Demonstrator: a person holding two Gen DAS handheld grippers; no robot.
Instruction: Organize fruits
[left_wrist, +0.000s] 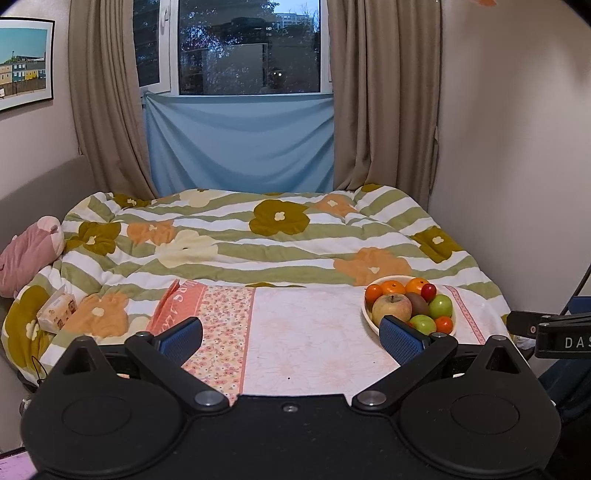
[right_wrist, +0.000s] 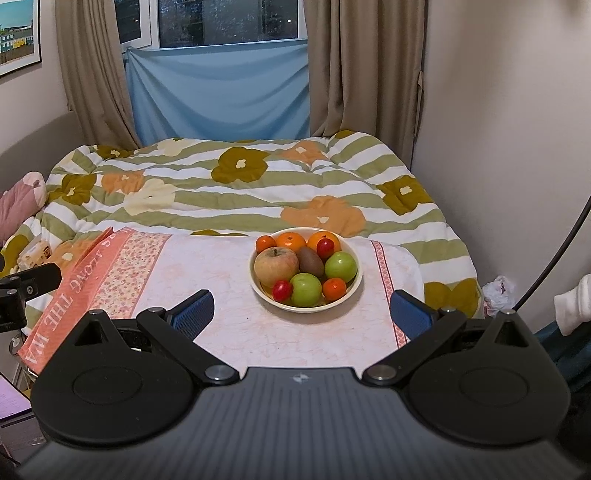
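Note:
A cream bowl (right_wrist: 352, 286) (left_wrist: 365, 314) full of fruit stands on the pink patterned table (right_wrist: 229, 325) (left_wrist: 306, 332). It holds a large yellow-red apple (right_wrist: 276, 265) (left_wrist: 391, 307), two green apples (right_wrist: 341, 266), a brown kiwi (right_wrist: 310, 261), several oranges (right_wrist: 291, 240) and small red fruits (right_wrist: 282, 290). My right gripper (right_wrist: 301, 312) stands open just short of the bowl, nothing between its fingers. My left gripper (left_wrist: 291, 338) is open over the bare table, left of the bowl; its right blue pad (left_wrist: 400, 338) hides the bowl's near edge.
A floral quilt (right_wrist: 258, 184) covers the bed behind the table. A pink plush toy (left_wrist: 27, 254) and a tissue pack (left_wrist: 57, 308) lie at the left. A black stand (left_wrist: 546, 332) sits right of the table. Walls close in on both sides.

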